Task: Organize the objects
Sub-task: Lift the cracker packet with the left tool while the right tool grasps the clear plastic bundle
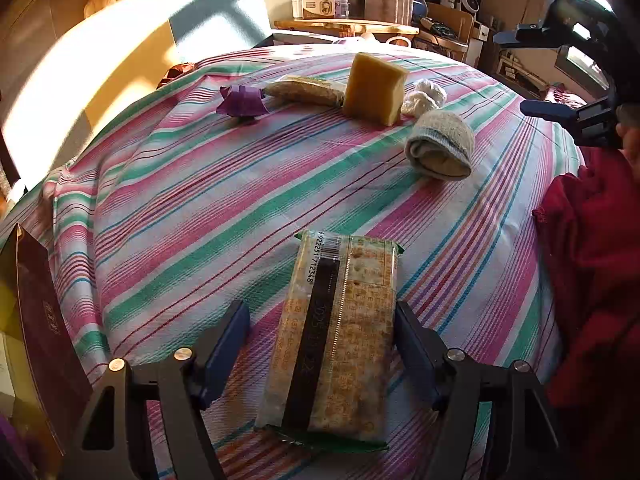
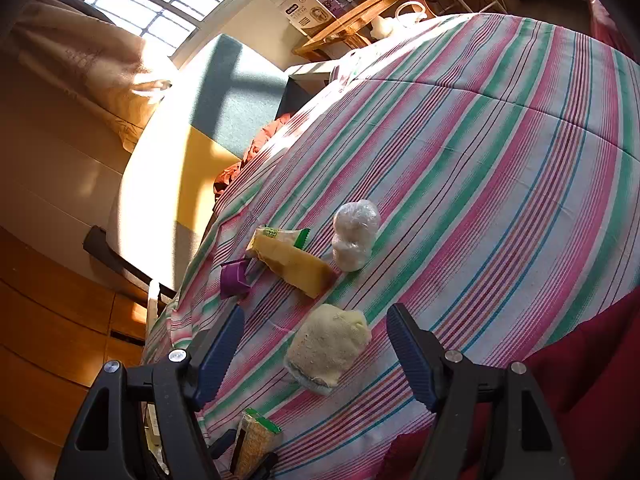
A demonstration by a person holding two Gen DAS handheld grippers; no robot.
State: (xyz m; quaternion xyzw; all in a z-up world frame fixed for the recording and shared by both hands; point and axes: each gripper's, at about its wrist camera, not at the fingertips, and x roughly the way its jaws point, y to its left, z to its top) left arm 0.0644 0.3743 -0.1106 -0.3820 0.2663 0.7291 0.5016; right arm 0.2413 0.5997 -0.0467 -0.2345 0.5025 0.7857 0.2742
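A cracker packet (image 1: 338, 340) lies on the striped cloth (image 1: 200, 208) between the fingers of my left gripper (image 1: 320, 344), which is open around it with a gap on the left side. It also shows in the right wrist view (image 2: 254, 446). My right gripper (image 2: 316, 354) is open and hovers over a rolled beige sock (image 2: 326, 346), which also shows in the left wrist view (image 1: 442, 144). Beyond lie a yellow block (image 1: 374, 88), a second cracker packet (image 1: 306, 90), a purple paper piece (image 1: 242, 100) and a white bundle (image 1: 424, 96).
A dark red garment (image 1: 592, 264) lies on the cloth at the right. A maroon box (image 1: 44, 328) stands at the left edge. A wooden table (image 1: 344, 26) with boxes stands behind the bed. A teal and yellow headboard (image 2: 192, 128) stands beside it.
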